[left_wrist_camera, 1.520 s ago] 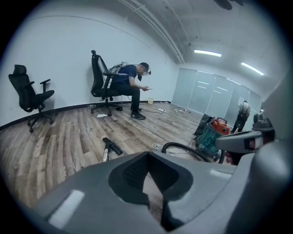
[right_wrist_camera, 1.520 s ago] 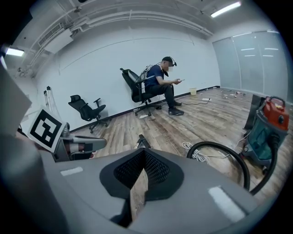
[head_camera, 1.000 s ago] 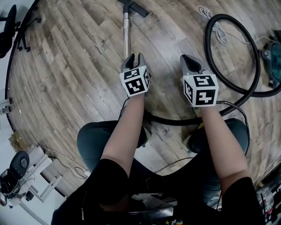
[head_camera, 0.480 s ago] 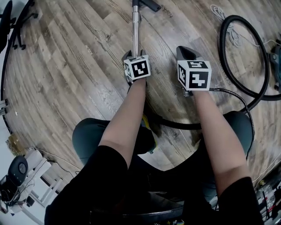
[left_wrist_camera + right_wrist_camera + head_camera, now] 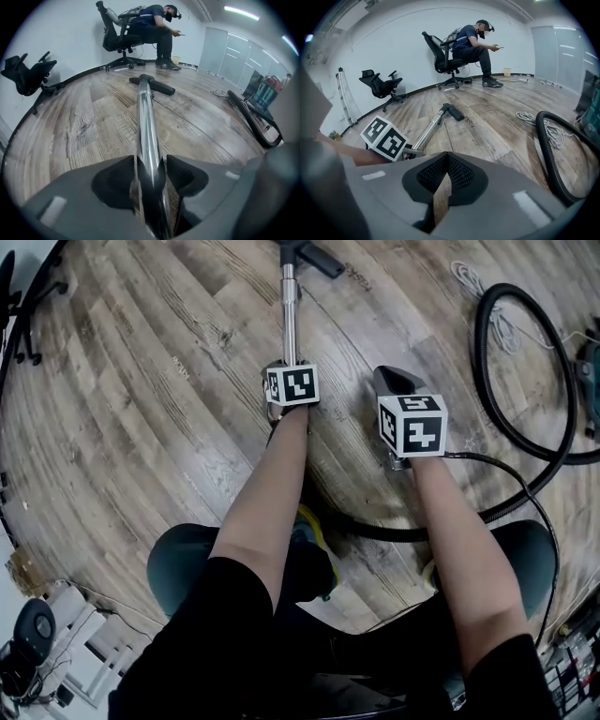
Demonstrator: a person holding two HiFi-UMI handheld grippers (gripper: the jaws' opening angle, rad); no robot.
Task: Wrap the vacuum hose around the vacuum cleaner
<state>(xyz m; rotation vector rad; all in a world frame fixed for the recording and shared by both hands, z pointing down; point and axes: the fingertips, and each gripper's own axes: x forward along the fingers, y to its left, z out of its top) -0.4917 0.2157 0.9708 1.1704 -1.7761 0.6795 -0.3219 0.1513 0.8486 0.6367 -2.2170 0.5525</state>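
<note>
My left gripper (image 5: 282,369) is shut on the shiny metal wand tube (image 5: 290,315), which runs away from me to the black floor nozzle (image 5: 314,256). In the left gripper view the tube (image 5: 146,122) passes straight between the jaws (image 5: 150,173). Beside it on the right, my right gripper (image 5: 390,379) hangs over the floor, shut with nothing in it (image 5: 445,176). The black ribbed hose (image 5: 486,362) loops on the floor at the right and runs back under my arms. The teal vacuum cleaner (image 5: 591,371) lies at the right edge.
A coil of white cord (image 5: 469,277) lies on the wooden floor beyond the hose loop. A seated person (image 5: 473,47) and a vacant office chair (image 5: 382,84) stand by the far wall. My knees are just below both arms.
Both grippers have moved forward and closer together. The left one now sits on the tube with its jaws shut round it; the right stays shut and empty.
</note>
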